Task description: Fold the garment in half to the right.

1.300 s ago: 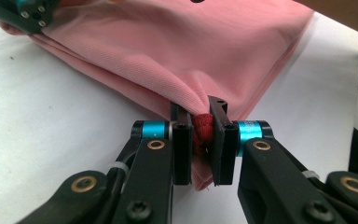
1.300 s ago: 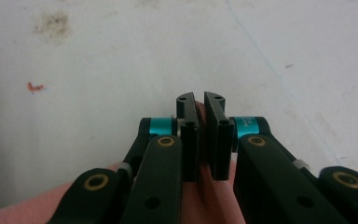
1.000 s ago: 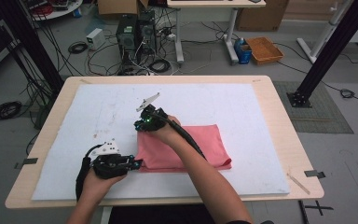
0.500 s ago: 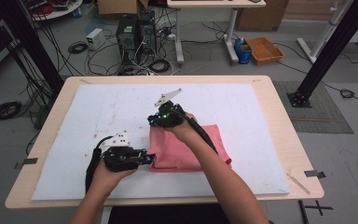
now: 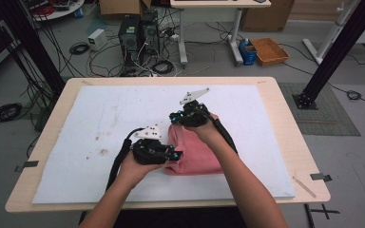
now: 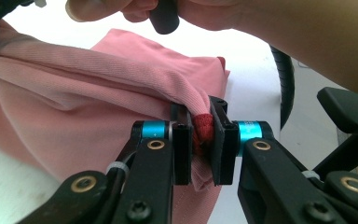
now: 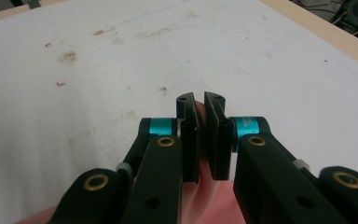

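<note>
A pink cloth lies folded near the middle of the white mat. My left gripper is at the cloth's near left corner, shut on a bunched edge of the pink cloth, with fabric squeezed between its jaws. My left gripper shows that pinch close up. My right gripper is at the cloth's far left corner, shut on a thin fold of the pink cloth. My right gripper holds that fold above the mat. Both held edges are raised off the mat.
The mat covers a wooden table with a strip of bare wood around it. Brown stains mark the mat's left half. A wooden stick lies at the near right corner. Computers and cables sit on the floor beyond.
Both grippers have moved to the right, carrying the cloth's left edge with them. The cloth now covers less of the mat and is folded over on itself.
</note>
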The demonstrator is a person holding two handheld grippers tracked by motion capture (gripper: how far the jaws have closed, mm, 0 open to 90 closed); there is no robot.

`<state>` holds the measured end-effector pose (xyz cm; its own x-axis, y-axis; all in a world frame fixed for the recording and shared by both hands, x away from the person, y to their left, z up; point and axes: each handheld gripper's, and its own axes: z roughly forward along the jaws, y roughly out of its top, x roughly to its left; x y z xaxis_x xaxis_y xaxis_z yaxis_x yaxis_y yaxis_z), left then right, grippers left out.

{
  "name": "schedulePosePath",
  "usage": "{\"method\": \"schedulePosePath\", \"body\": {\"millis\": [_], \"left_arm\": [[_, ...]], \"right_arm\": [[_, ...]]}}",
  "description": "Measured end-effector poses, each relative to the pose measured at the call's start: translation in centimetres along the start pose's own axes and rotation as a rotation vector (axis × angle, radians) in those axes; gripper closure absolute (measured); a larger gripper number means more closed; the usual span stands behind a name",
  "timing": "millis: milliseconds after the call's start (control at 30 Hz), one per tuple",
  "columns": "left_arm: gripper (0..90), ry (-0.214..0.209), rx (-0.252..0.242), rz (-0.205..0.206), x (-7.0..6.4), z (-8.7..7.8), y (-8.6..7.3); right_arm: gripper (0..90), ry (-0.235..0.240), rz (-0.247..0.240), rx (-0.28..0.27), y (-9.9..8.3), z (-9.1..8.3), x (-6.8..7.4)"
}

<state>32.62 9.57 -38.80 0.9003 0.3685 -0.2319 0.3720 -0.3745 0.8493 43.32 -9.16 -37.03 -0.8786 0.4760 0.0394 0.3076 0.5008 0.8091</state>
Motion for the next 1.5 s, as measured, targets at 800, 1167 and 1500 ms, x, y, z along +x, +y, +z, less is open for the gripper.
{"method": "schedulePosePath", "body": {"millis": [800, 1167, 1500], "left_arm": [[81.0, -0.074, 0.081, 0.033, -0.6, 7.9, 2.9], [81.0, -0.105, 0.131, 0.045, -1.1, 11.1, 3.0], [80.7, -0.118, 0.180, 0.056, -1.5, 13.0, 2.8]], "right_arm": [[85.5, -0.106, 0.064, 0.003, -4.2, -5.1, -3.3], [85.5, -0.147, 0.103, 0.023, -6.9, -6.5, -4.2], [84.2, -0.179, 0.160, 0.046, -9.8, -7.1, -4.8]]}}
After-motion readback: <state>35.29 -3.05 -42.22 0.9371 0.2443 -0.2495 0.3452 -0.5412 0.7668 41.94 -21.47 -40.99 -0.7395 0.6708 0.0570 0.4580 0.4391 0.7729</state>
